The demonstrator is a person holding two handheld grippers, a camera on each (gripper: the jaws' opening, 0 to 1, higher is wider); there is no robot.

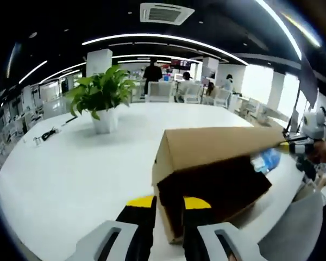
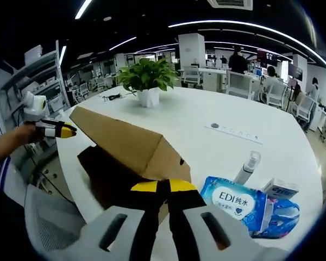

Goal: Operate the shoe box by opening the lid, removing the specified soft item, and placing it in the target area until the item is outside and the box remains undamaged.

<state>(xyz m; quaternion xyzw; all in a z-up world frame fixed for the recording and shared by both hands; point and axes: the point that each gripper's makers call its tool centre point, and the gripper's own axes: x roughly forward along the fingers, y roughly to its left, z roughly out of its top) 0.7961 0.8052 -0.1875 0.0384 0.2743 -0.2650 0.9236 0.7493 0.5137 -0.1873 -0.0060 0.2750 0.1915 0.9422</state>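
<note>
My worry was the brown cardboard shoe box [image 1: 214, 174]: its flap lid [image 2: 125, 142] stood raised on the white round table [image 1: 70, 163], and a twist or hard pull from either side could have creased or torn the hinge. My left gripper [image 1: 168, 209] had its yellow-tipped jaws pinched on the box's near corner wall at six o'clock. My right gripper [image 2: 164, 187] had its jaws nearly together against the lid's edge; I could not tell whether they gripped it. The soft item was hidden inside the dark interior. A blue tissue pack [image 2: 236, 206] lay at four o'clock, beside a small spray bottle [image 2: 246, 166].
</note>
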